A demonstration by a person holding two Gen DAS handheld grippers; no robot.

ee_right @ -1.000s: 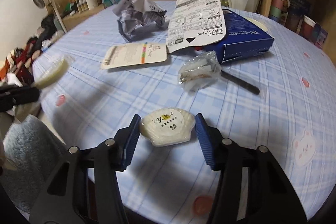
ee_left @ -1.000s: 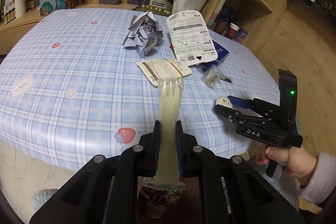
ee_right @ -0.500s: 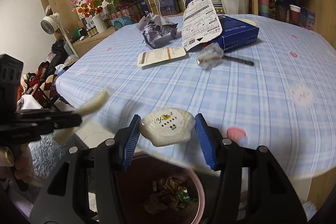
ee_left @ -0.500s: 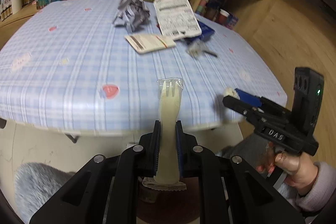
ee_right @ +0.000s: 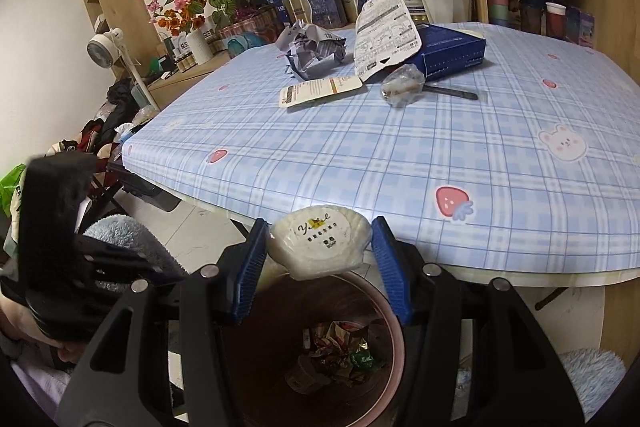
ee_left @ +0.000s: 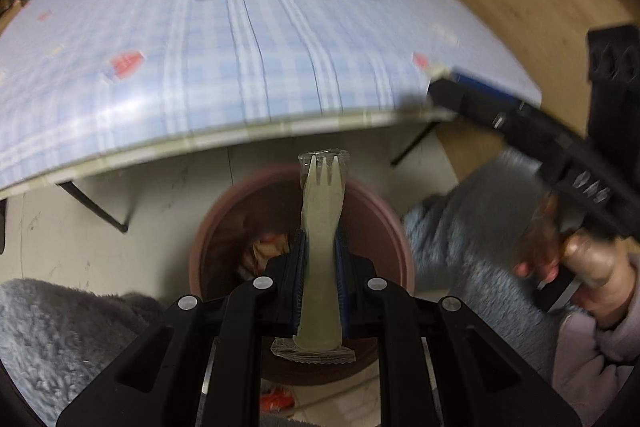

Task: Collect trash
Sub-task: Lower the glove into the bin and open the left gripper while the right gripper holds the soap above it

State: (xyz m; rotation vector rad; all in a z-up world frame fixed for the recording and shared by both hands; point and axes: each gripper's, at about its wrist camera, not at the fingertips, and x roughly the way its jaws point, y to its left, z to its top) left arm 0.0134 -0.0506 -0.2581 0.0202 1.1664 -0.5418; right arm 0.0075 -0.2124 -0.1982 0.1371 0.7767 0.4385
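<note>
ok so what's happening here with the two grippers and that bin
A person is clearing trash off the table. The left gripper is shut on a wrapped plastic fork, the right gripper holds a small wrapped soap, and both hang over the bin on the floor. More litter remains on the table.

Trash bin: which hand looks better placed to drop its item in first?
Probably left. The left gripper holds the wrapped fork over the bin opening; the right gripper's soap hangs at the bin's far rim.
</note>
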